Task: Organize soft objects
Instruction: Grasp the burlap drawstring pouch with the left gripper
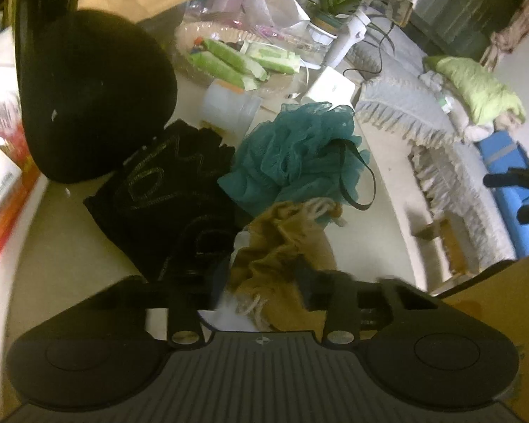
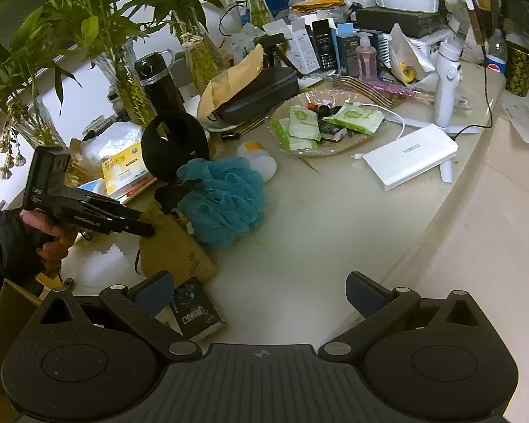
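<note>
A mustard cloth point(image 1: 275, 246) with pale fringe lies crumpled on the cream table point(image 2: 317, 246), and my left gripper point(image 1: 264, 275) is shut on it, the fabric bunched between the two fingers. In the right wrist view a gloved hand holds that left gripper point(image 2: 158, 211) at the top edge of the mustard cloth point(image 2: 172, 246). A teal mesh bath pouf point(image 1: 292, 155) point(image 2: 222, 201) sits just beyond the cloth. A black patterned cloth point(image 1: 172, 204) lies to its left, below a black rounded cap point(image 1: 95, 105) point(image 2: 174, 144). My right gripper point(image 2: 259, 292) hangs open over bare table, nothing between its fingers.
A dark small packet point(image 2: 194, 312) lies by my right gripper's left finger. Farther back are a clear dish point(image 2: 363, 141) of green wipe packs, a white power bank point(image 2: 409, 155), a white gimbal point(image 2: 448, 81), a lying white bottle point(image 2: 261, 158) and glass vases with plants point(image 2: 130, 81). The table edge point(image 2: 451, 211) curves away at right.
</note>
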